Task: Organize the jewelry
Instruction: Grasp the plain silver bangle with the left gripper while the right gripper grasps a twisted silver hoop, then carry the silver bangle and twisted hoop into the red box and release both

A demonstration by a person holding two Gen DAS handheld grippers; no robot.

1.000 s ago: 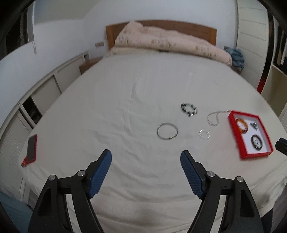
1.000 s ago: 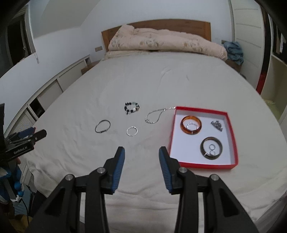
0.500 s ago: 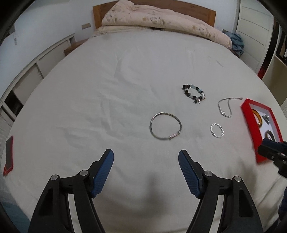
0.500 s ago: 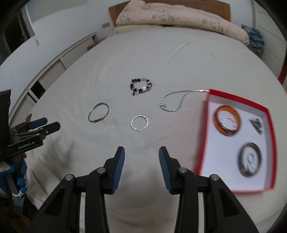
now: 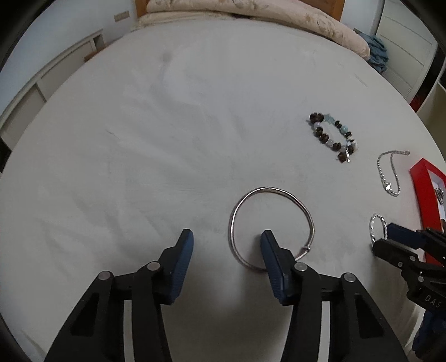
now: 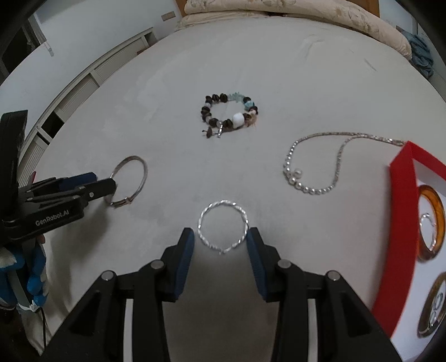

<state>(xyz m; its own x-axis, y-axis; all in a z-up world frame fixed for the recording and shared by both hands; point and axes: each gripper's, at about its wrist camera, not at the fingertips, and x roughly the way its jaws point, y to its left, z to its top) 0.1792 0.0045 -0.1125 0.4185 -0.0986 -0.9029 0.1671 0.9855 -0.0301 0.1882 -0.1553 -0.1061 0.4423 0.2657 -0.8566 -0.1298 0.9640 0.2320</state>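
Observation:
On the white bed sheet lies a plain silver bangle (image 5: 273,189) (image 6: 144,174). My left gripper (image 5: 226,242) (image 6: 103,181) is low over its near left rim, one fingertip inside the ring, jaws closing, pads clear of the metal. A twisted silver bangle (image 6: 223,202) (image 5: 375,222) lies with its near half between the tips of my right gripper (image 6: 220,237) (image 5: 387,240), which is open. Farther off are a beaded bracelet (image 6: 238,119) (image 5: 323,136) and a silver chain (image 6: 309,190) (image 5: 386,179). The red tray (image 6: 401,195) (image 5: 421,189) at the right holds an amber bangle (image 6: 441,207) and a dark bangle (image 6: 430,309).
A folded floral duvet (image 5: 320,22) lies against the headboard at the far end. White cupboards (image 6: 92,80) run along the left wall. A blue cloth (image 5: 376,53) sits at the far right. A gloved hand (image 6: 33,281) holds the left gripper.
Both grippers have come down and forward, each onto its own bangle. The left jaws have narrowed; the right jaws keep the same gap.

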